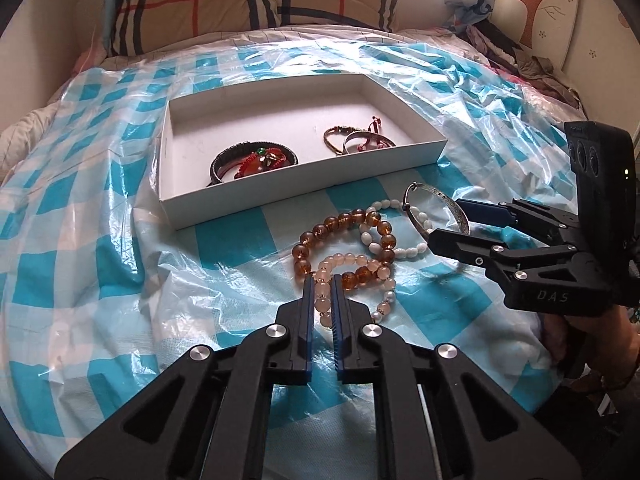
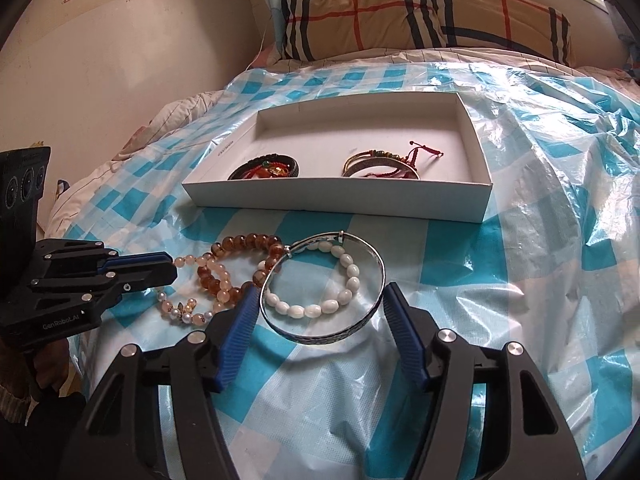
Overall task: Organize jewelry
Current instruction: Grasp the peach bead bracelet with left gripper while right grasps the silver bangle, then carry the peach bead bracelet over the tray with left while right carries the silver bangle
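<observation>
My left gripper [image 1: 323, 280] is shut on the pink bead bracelet [image 1: 344, 258], whose beads show in the narrow gap between the fingers. In the right wrist view the left gripper [image 2: 172, 266] comes in from the left with its tips at the pink bracelet [image 2: 224, 284]. My right gripper [image 2: 320, 288] spans the silver bangle [image 2: 320, 338], a pad pressed on each side, its near edge raised off the sheet. A white bead bracelet [image 2: 352, 272] lies inside the bangle. An amber bead bracelet [image 2: 248, 240] overlaps the pink one. The right gripper [image 1: 445, 220] holds the bangle [image 1: 436, 194] tilted.
A white shallow box [image 2: 340, 200] sits just beyond the pile with several bracelets inside, in two groups. Everything rests on a crinkled blue-and-white checked plastic sheet [image 2: 520, 280] over a bed. A plaid pillow [image 2: 420, 12] lies at the far end.
</observation>
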`<state>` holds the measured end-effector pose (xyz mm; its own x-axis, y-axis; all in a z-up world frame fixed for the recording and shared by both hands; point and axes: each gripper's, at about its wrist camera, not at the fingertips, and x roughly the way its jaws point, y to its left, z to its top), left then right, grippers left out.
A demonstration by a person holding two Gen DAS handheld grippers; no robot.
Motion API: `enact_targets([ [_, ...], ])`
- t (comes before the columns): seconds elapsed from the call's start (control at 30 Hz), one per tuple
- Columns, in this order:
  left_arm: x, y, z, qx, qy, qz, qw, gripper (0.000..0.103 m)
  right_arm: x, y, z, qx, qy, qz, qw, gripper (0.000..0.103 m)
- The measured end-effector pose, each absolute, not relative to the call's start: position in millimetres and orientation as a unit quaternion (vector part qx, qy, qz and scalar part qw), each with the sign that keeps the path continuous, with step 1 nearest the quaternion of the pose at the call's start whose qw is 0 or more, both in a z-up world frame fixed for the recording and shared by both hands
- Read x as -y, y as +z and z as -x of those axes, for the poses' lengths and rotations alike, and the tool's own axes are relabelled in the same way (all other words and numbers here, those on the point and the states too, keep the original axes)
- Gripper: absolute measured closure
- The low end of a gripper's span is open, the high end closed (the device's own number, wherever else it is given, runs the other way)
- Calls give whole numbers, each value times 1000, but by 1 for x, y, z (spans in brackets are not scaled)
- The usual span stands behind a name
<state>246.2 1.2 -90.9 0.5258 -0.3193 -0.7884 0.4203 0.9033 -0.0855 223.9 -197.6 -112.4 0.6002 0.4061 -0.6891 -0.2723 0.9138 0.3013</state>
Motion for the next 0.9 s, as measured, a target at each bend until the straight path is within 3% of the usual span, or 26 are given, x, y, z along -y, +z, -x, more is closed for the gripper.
enact_targets([
  [0.4,8,-48,-230,-389,-216,-59,894,96,213,-90,-202,-371,195,-129,899,41],
  [0.9,-12,-17,-245,-336,-208,9,919,96,212,-47,-203,-308,192,-123,924,41],
])
